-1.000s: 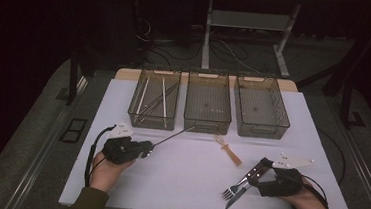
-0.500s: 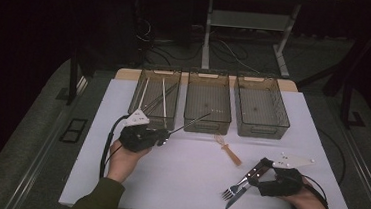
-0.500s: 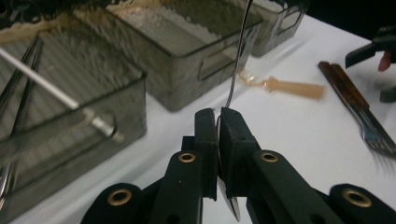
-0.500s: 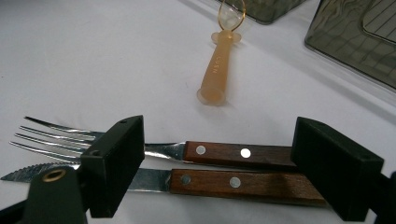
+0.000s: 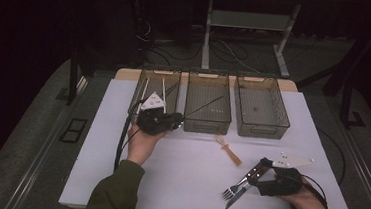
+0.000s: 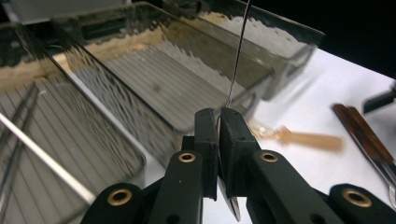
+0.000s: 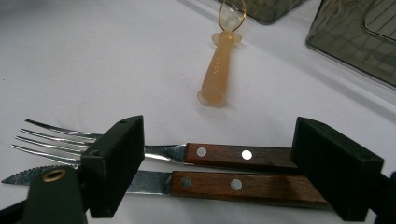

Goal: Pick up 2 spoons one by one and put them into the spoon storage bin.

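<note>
Left gripper [image 6: 218, 122]: jaws pinched on thin metal skewer [image 6: 237, 56], at tabletop's far-left tray [image 5: 145, 84].
Next: lower it in.
Right gripper [image 7: 219, 161]: spread over wooden-handled fork [image 7: 224, 155].

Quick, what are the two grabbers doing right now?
Left gripper: shut on a thin metal skewer.
Right gripper: open, around the fork and knife handles.

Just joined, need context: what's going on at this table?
A person is working with a handheld gripper in each hand. The left gripper is shut on a thin metal rod, held at the near end of the three bins; the left bin already holds similar rods. The right gripper rests open on the table, its jaws straddling a wooden-handled fork and knife. A small amber spoon lies loose between them.
</note>
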